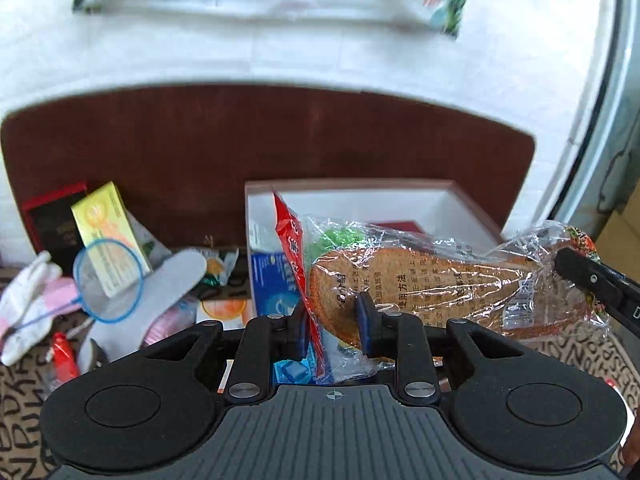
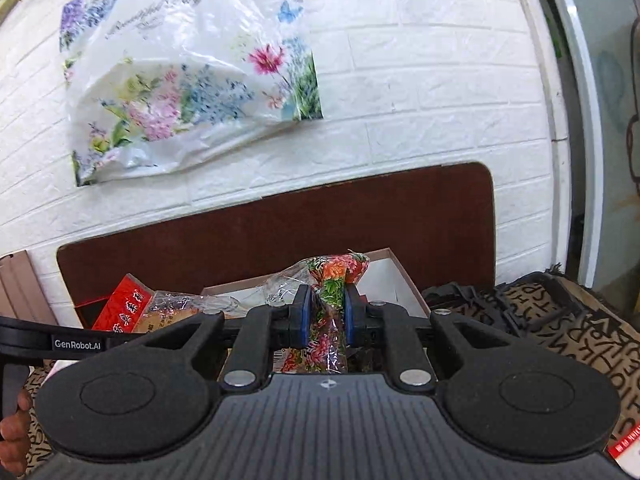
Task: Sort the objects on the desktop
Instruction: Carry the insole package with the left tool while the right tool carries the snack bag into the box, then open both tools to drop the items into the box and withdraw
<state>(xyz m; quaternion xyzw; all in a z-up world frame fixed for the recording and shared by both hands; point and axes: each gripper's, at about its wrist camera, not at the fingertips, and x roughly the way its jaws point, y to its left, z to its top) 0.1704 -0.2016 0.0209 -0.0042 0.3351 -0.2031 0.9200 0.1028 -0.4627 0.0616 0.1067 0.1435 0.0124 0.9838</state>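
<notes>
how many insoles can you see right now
2, maybe more hidden. A grey insole lies loose in the clutter left of the box. A brown insole in a clear bag is held over the box by the left gripper and right gripper.

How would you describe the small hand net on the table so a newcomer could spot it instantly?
Start at the white open box on the patterned tablecloth, then look left into the clutter. The small blue-rimmed round net lies over a yellow carton, beside a grey insole. Nothing else there is a see-through mesh hoop on a thin handle.
</notes>
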